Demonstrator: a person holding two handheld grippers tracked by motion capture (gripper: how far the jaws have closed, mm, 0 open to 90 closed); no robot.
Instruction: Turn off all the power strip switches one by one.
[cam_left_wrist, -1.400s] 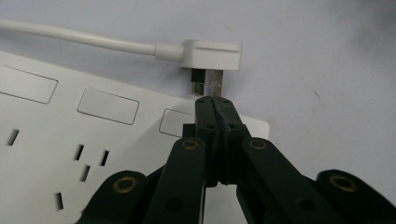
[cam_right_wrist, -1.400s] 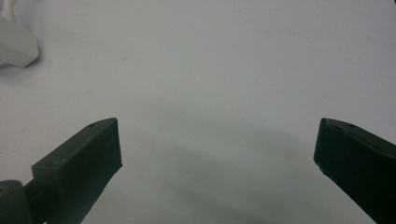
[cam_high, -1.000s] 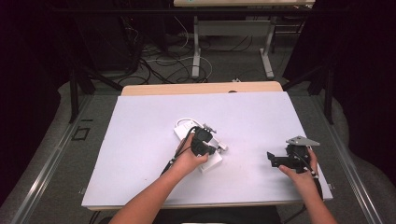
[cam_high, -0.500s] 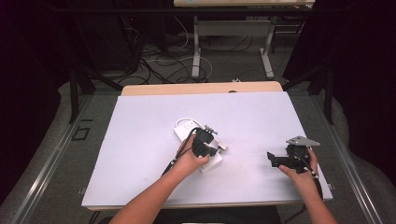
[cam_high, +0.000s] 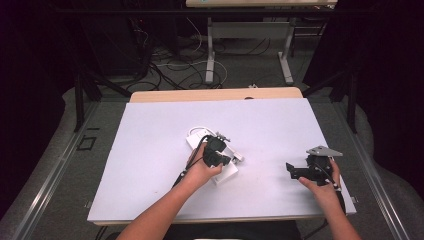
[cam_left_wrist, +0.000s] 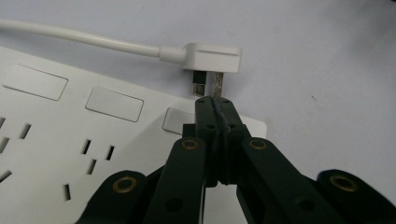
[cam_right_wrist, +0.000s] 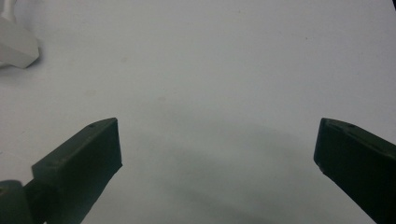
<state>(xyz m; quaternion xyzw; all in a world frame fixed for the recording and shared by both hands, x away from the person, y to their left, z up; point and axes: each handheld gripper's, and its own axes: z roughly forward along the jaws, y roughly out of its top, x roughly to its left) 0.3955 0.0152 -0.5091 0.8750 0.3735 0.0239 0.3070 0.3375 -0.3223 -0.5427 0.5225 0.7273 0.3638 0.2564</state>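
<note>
While no lettering reads, left tool (cam_left_wrist: 215, 100) pressed together over power strip (cam_left_wrist: 70, 140); right tool (cam_right_wrist: 217, 149) spread.

In the high view, light falls from above onto the white table top (cam_high: 280, 125), which stands bright against a dim floor and near-black far corners. Detail there is soft and slightly grainy. The left gripper view is evenly lit and fairly sharp on the power strip (cam_left_wrist: 70, 135) and plug (cam_left_wrist: 212, 58), with the near jaws blurred. The right gripper view is dimmer and greyish, a broad soft shadow spreading on the table between its out-of-focus jaws.
</note>
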